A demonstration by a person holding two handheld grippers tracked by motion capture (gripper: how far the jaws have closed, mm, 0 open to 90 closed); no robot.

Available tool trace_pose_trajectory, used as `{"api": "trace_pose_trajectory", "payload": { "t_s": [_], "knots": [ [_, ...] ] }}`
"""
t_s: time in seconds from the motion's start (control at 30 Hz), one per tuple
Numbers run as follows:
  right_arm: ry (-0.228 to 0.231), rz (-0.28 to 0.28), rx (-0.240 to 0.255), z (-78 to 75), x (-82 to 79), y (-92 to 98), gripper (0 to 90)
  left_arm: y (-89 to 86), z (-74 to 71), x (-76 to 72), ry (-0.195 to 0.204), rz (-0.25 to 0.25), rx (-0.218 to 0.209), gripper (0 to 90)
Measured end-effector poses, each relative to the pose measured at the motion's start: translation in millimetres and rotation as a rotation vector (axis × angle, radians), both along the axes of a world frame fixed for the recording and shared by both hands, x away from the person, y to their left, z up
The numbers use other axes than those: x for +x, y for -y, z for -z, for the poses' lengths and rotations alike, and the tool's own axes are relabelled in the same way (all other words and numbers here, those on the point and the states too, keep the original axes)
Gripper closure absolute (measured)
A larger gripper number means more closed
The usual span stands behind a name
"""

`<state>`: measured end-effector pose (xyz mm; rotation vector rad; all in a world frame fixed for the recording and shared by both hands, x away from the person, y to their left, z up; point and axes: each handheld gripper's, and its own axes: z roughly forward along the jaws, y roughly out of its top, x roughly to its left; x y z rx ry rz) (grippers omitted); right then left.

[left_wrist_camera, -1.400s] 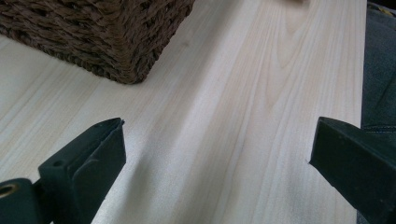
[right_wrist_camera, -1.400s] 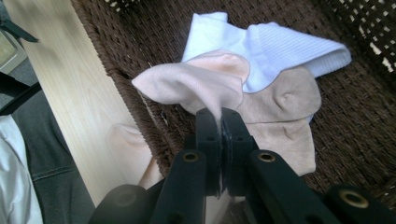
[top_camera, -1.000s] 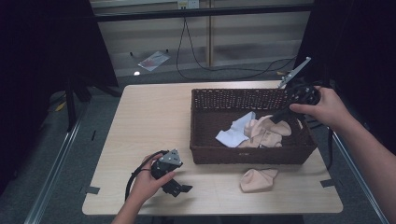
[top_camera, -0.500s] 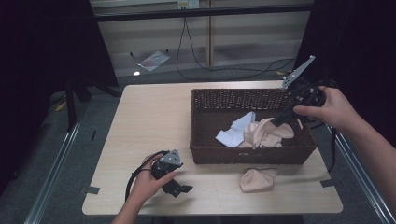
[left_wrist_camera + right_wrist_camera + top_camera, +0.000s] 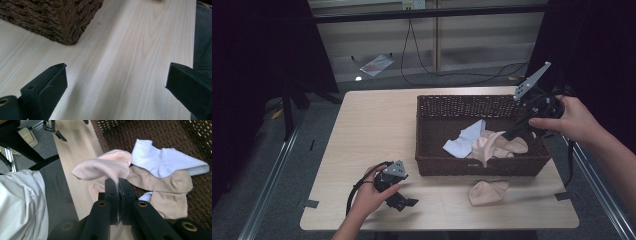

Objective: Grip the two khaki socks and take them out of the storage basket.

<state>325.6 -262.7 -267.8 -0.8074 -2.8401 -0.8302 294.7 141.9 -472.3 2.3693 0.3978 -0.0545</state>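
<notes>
My right gripper is shut on a pale pink sock, which hangs lifted over the brown wicker basket. In the high view the pink sock droops over the basket's front wall below the right gripper. In the basket lie a white sock and a tan sock. Another pink sock lies on the table in front of the basket. My left gripper rests low on the table at the front left, jaws wide open and holding nothing; its own view shows the basket's corner.
The light wooden table has bare room left of the basket. Its front edge runs close to the left gripper. A person's grey trousers and white sleeve show beside the table. Cables lie on the floor behind.
The right gripper has risen and drawn back toward the right, pulling the pink sock up out of the pile. The left gripper has stayed put.
</notes>
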Motion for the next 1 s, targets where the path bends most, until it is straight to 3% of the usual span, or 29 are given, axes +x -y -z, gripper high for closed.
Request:
{"api": "trace_pose_trajectory", "payload": {
  "t_s": [0.43,1.0],
  "knots": [
    [-0.02,-0.065,-0.002,8.9,-10.9,-15.4,87.9,0.8,0.3,-0.2,-0.003,0.004,0.013,3.1],
    [-0.035,-0.122,-0.055,42.9,-17.2,-38.5,87.8,0.4,0.6,-0.5,-0.006,-0.001,0.007,3.1]
  ]
}}
